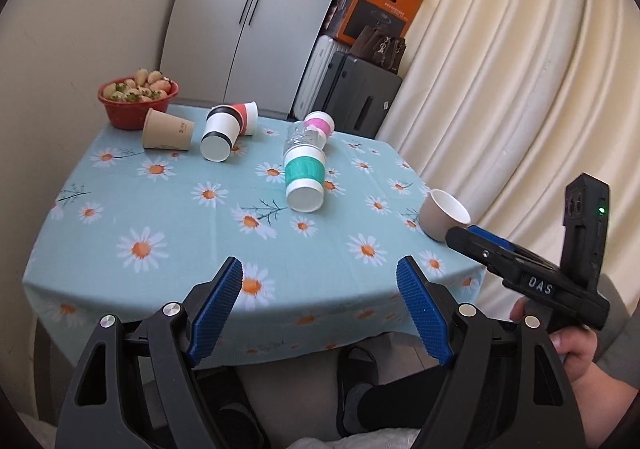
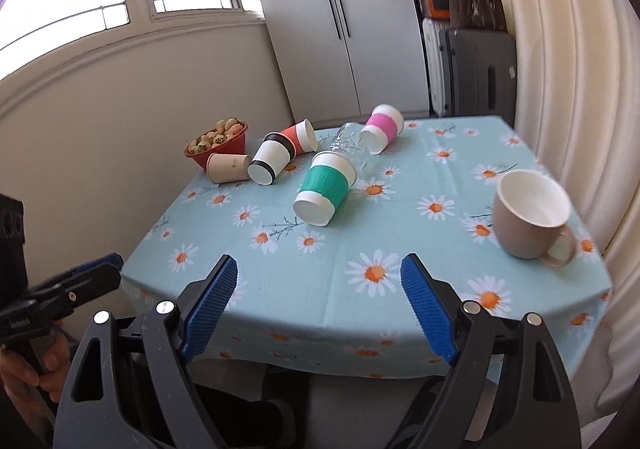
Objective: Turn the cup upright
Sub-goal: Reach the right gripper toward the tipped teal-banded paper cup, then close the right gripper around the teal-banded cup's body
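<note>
Left gripper (image 1: 320, 309) and right gripper (image 2: 319, 305): jaws apart, holding nothing, both off the table's (image 2: 340, 313) near edge. Mug (image 2: 528, 219) upright near right edge. Green cup (image 2: 325, 188) on its side mid-table; bare cloth between it and near edge.

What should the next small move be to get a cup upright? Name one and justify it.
Probably ease the right gripper forward toward the green-banded cup. That cup lies on its side nearest the table's front edge, base end facing the grippers, with bare tablecloth before it. Both the right gripper and the left gripper are open, empty and short of the table. The mug already stands upright.
</note>
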`<state>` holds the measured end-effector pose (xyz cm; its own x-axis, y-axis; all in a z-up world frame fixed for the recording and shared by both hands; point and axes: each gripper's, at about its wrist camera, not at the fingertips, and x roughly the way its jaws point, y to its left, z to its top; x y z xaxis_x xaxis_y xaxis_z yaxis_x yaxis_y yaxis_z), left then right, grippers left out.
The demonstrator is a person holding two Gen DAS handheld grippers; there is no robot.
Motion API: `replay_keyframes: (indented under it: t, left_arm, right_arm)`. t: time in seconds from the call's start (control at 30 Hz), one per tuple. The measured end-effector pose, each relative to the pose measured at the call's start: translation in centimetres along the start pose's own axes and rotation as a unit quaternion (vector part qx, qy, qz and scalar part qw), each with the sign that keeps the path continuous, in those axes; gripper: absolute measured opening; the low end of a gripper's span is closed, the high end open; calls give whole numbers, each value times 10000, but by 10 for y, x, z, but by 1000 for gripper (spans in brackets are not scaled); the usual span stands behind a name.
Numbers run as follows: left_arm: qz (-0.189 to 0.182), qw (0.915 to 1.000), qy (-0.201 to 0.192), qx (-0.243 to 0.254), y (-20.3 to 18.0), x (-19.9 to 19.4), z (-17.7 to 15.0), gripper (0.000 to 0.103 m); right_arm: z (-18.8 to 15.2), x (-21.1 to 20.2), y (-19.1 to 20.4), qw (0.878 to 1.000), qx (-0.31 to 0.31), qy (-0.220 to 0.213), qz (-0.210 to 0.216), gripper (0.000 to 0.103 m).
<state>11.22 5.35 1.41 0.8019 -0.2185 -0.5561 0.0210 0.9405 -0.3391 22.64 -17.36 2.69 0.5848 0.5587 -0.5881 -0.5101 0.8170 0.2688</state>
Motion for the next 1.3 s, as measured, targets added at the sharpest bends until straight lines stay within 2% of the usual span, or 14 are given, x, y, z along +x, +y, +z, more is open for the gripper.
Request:
replay_keyframes:
  t: [0.1, 0.23, 0.37, 0.5, 0.73, 0.9, 0.97, 1.1, 1.17, 1.3]
  left_arm:
    - [2, 9998, 169, -54, 12, 26, 22, 78]
    - [-84, 9990, 399, -159, 29, 59, 46, 78]
    - [82, 9976, 690, -35, 44, 91, 61, 78]
    - [157, 9953, 949, -50, 62, 120, 70, 78]
    - [167, 9911, 1323, -47, 78, 162, 81, 78]
    - [5, 9887, 1482, -221, 88, 179, 89, 78]
    - [9, 9882, 1513, -238, 90, 183, 91, 78]
    - [-11, 9873, 1562, -287, 93, 185, 93, 78]
    - [-35, 9869, 1581, -326, 95, 186, 94, 78]
    - [-99, 9861, 1617, -375, 93, 186, 92, 78]
  right_arm:
    - [24, 38, -13, 9988, 268, 384, 167, 83]
    - [46, 82, -18, 9960, 300, 803, 255, 83]
    - [70, 120, -25, 9913, 528, 1128, 416, 83]
    - [88, 171, -38, 9765, 1040, 1742, 730, 83]
    - [100, 228, -52, 9568, 1476, 2368, 814, 83]
    - [100, 250, -59, 9504, 1620, 2538, 775, 80]
    - [99, 258, -61, 9472, 1670, 2631, 756, 74]
    - [98, 265, -64, 9419, 1838, 2691, 820, 70]
    - [96, 270, -64, 9374, 1948, 2761, 840, 64]
    - [96, 268, -61, 9380, 1889, 2785, 833, 63]
